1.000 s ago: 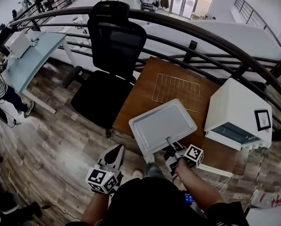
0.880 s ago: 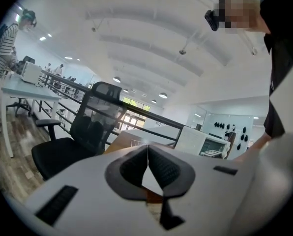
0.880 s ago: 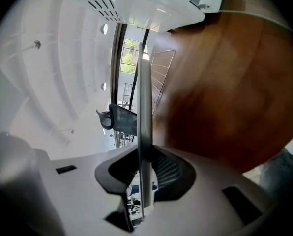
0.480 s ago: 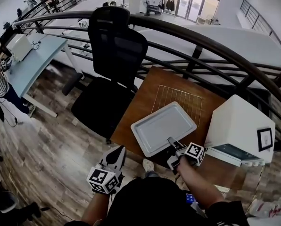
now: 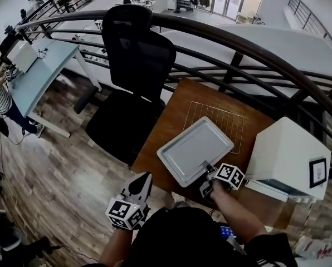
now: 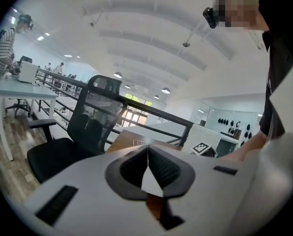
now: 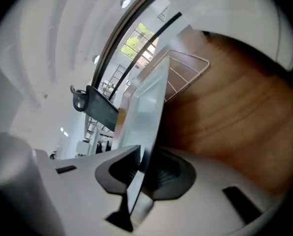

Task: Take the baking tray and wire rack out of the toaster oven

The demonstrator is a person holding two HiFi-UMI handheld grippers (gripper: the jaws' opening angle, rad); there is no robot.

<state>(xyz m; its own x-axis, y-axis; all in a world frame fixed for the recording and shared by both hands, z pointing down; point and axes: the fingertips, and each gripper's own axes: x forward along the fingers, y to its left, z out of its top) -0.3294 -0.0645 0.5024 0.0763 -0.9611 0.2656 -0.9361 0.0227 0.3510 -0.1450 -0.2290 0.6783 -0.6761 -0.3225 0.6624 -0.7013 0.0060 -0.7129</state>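
Wooden desk [image 5: 174, 107] beside a curved balcony railing [image 5: 249, 49], with the baking tray [image 5: 194, 149] held just left of the white toaster oven [image 5: 286, 154].

The right gripper [image 5: 210, 168] grips the tray's thin rim on the edge nearest the person, its jaws closed tight on it. The tray sits over the desk, left of the oven. The wire rack [image 5: 224, 115] lies flat on the desk, also left of the oven, and the tray covers its near part. Farther left of the oven, off the desk and over the plank floor [image 5: 54, 166], the left gripper [image 5: 144, 178] has its jaws pressed together and holds nothing.
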